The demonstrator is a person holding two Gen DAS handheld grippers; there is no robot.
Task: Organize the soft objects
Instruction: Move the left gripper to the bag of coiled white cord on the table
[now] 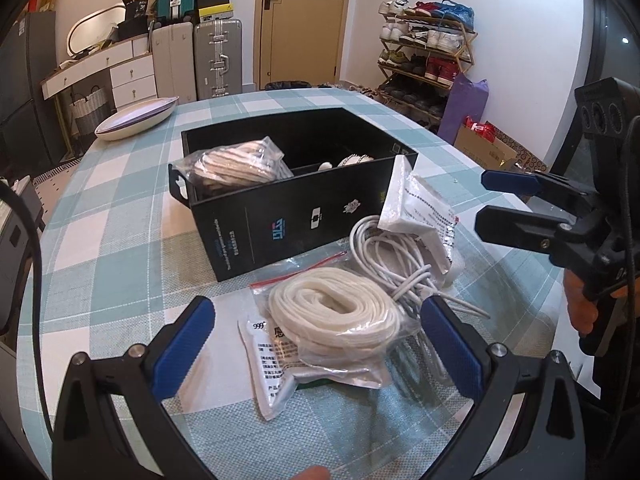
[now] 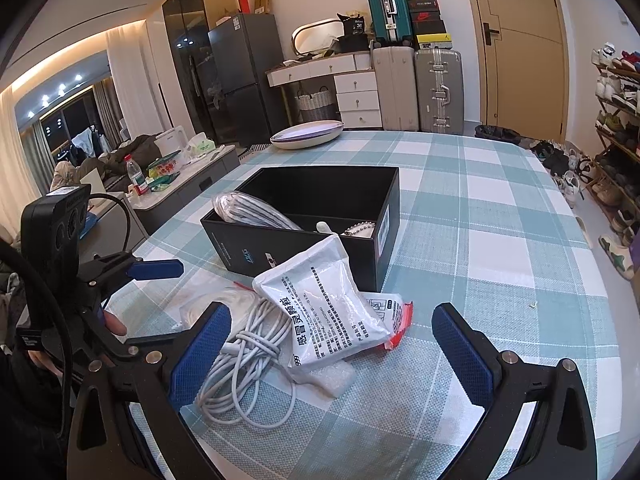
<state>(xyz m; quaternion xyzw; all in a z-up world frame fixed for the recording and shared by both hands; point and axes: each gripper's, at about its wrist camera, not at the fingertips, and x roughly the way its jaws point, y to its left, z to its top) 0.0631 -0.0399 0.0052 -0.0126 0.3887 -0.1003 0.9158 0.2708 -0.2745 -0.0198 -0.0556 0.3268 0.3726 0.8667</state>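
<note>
A black box (image 1: 304, 216) (image 2: 360, 256) stands open on the checked tablecloth. In it lie a bagged beige rope coil (image 1: 236, 168) (image 2: 248, 210) and a white item with a bead chain (image 1: 356, 159) (image 2: 360, 229). In front of the box, a bagged white rope coil (image 1: 336, 316) sits between the spread fingers of my open left gripper (image 1: 320, 340). Beside it are a tangled white cable (image 1: 392, 256) (image 2: 248, 360) and a white sachet (image 1: 416, 200) (image 2: 328, 304) leaning against the box. My right gripper (image 2: 332, 352) (image 1: 484, 200) is open over the sachet and cable, holding nothing.
A second sachet (image 1: 272, 364) lies under the rope bag, and one with a red edge (image 2: 388, 312) lies by the box. A shallow white dish (image 1: 136, 118) (image 2: 308, 134) sits at the table's far edge. Suitcases, drawers and a shoe rack stand beyond the table.
</note>
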